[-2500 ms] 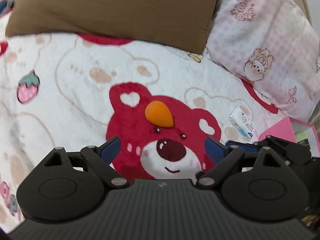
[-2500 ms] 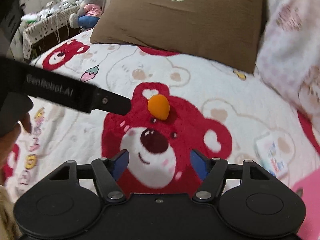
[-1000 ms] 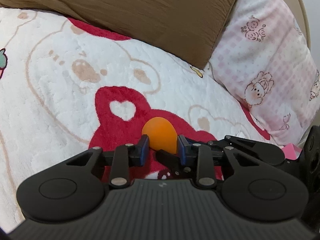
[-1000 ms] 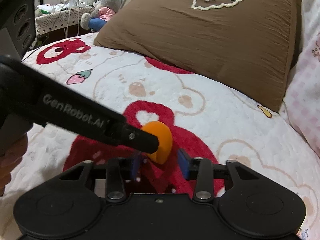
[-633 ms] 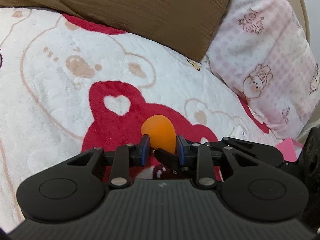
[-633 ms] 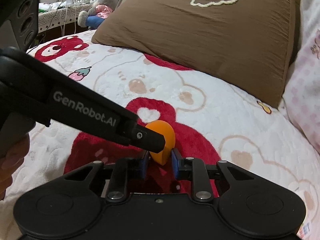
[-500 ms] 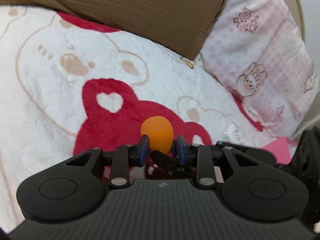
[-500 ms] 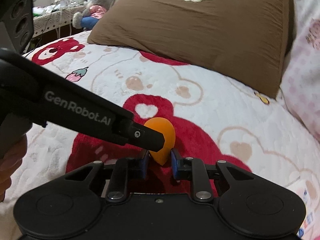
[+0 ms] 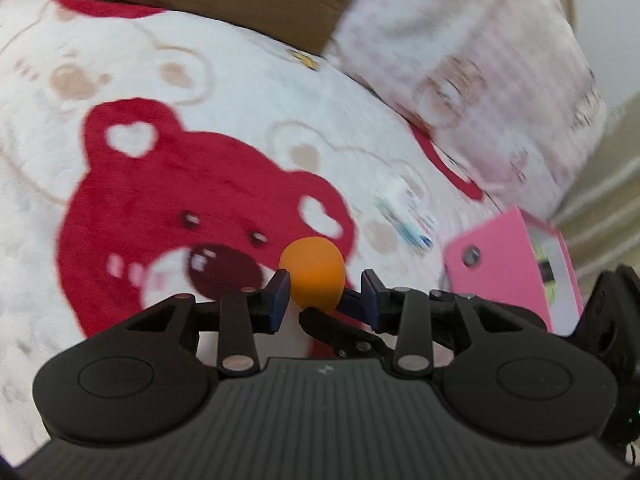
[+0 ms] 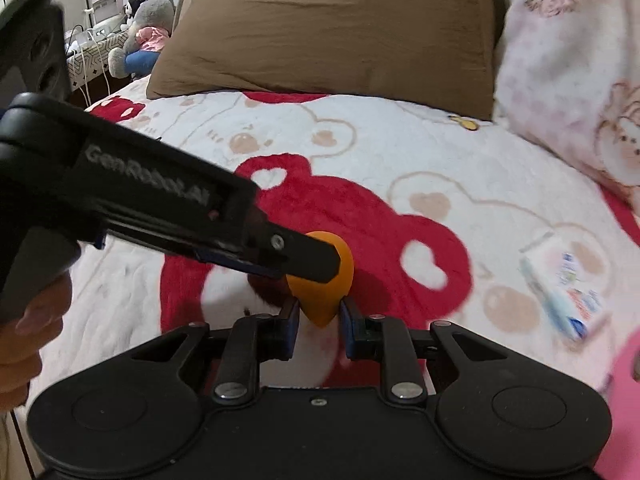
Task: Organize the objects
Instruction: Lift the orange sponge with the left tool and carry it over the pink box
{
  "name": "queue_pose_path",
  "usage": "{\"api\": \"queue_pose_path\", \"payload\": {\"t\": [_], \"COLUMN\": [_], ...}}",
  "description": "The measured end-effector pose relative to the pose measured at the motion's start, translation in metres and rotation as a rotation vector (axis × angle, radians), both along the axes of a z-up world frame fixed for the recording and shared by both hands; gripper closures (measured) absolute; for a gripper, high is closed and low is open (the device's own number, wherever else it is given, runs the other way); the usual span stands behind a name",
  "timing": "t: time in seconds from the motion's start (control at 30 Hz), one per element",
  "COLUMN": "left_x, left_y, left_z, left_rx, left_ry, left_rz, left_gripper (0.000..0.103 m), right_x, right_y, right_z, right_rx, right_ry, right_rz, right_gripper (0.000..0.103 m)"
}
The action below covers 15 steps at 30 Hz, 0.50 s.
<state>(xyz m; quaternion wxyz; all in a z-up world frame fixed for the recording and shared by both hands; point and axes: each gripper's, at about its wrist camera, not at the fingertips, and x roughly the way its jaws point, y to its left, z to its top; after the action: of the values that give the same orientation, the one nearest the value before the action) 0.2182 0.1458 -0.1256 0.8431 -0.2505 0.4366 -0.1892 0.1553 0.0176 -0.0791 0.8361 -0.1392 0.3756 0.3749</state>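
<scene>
Pinching the narrow tip of the orange sponge (image 9: 312,268), the right claw (image 10: 319,316) has its two blue pads pressed on either flank of the taper. Its jaws have just been closing, and the sponge sits squarely between them. In the right wrist view the sponge's long axis runs from 6 to 12 o'clock, point toward the camera and round end away.

The left claw (image 9: 324,296) reaches in from about 9 o'clock in that same view and covers the round end. Its jaws have just been opening. In its own view the sponge is between them at 12 o'clock; one pad lies against the sponge's 9 o'clock side, while the other stands off, with a finger of the right claw in the gap. I read that as a loosened hold, not a grip, though motion blur leaves some doubt.

The sponge hangs just above the bear-print blanket (image 10: 400,152) on the bed, carried by the claws and apparently clear of the fabric.

A pink box (image 9: 512,264) sits at 3 o'clock from the left claw, and at the 4 o'clock edge of the right wrist view. A small white packet (image 10: 564,284) lies on the blanket between sponge and box. The right claw looks the nearer to that side, so the carry probably falls to it once the left claw backs out toward 9 o'clock.
</scene>
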Motion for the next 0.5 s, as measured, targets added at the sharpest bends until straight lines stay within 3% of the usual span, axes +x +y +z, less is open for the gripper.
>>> {"api": "queue_pose_path", "payload": {"t": [0.13, 0.37, 0.5], "left_x": [-0.003, -0.009, -0.011], "left_y": [-0.014, -0.045, -0.045], "left_z": [0.0, -0.017, -0.015], "left_rx": [-0.02, 0.119, 0.124], "left_ry": [0.03, 0.017, -0.022], "left_rz": [-0.037, -0.094, -0.088], "left_gripper": [0.066, 0.064, 0.058], "right_x": [-0.007, -0.013, -0.014], "right_y": [-0.016, -0.025, -0.025], "right_z": [0.004, -0.007, -0.009], "right_rx": [-0.036, -0.1, -0.095], "right_ry": [-0.003, -0.019, -0.042], "right_rz": [-0.033, -0.018, -0.02], "right_gripper": [0.078, 0.078, 0.078]}}
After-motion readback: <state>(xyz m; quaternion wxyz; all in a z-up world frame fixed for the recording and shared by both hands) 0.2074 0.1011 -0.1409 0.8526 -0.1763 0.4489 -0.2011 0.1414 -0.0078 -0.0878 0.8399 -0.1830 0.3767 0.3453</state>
